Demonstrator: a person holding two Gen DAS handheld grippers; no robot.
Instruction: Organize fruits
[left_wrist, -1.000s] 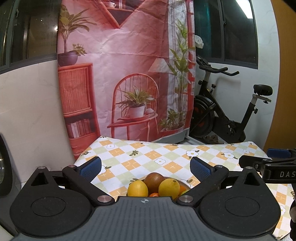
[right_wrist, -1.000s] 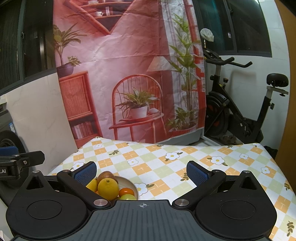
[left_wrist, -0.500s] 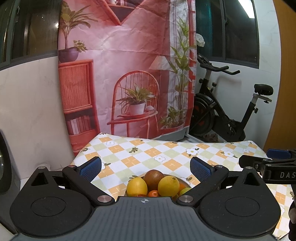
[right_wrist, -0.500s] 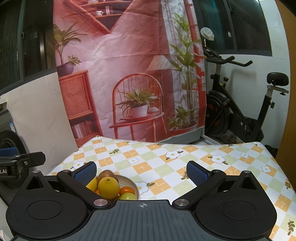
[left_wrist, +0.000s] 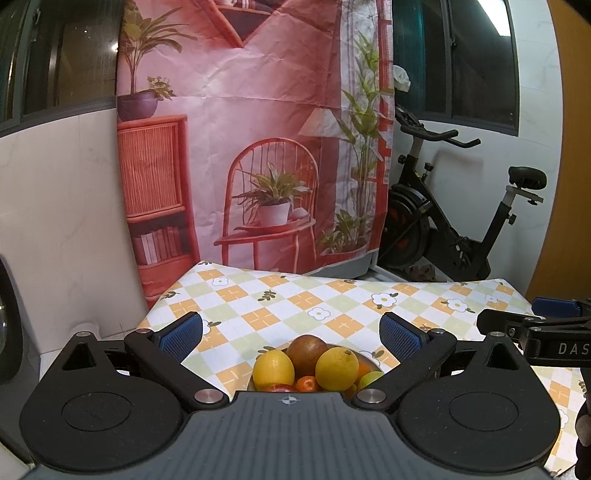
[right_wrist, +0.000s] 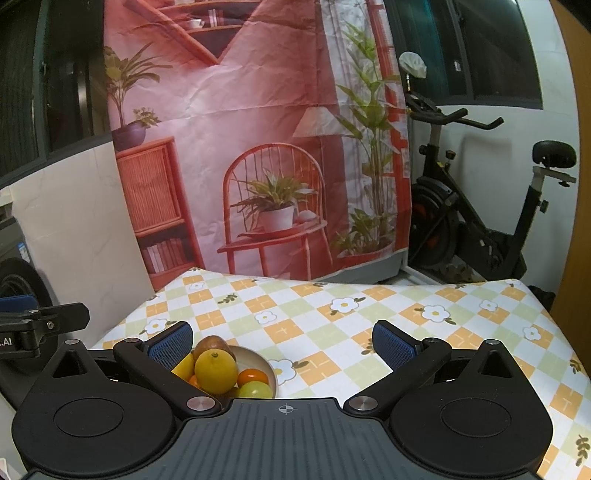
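Note:
A pale bowl (right_wrist: 266, 365) piled with fruit sits on the checked tablecloth near me. It holds two lemons (left_wrist: 272, 369) (left_wrist: 337, 368), a brown round fruit (left_wrist: 306, 350), small oranges (right_wrist: 252, 377) and a green fruit (right_wrist: 255, 390). My left gripper (left_wrist: 291, 334) is open and empty, and the bowl lies between its fingers, just in front of the body. My right gripper (right_wrist: 282, 341) is open and empty, with the bowl by its left finger (right_wrist: 170, 345). The bowl's near side is hidden by the gripper bodies.
The flowered checked tablecloth (right_wrist: 332, 325) covers a table that ends at the back under a pink printed backdrop (left_wrist: 255, 147). An exercise bike (right_wrist: 480, 229) stands behind on the right. A white wall panel (left_wrist: 66, 221) is at the left.
The left gripper has tilted up and back slightly, so the bowl shows a little more between its fingers. The right gripper has barely moved. Both stay open.

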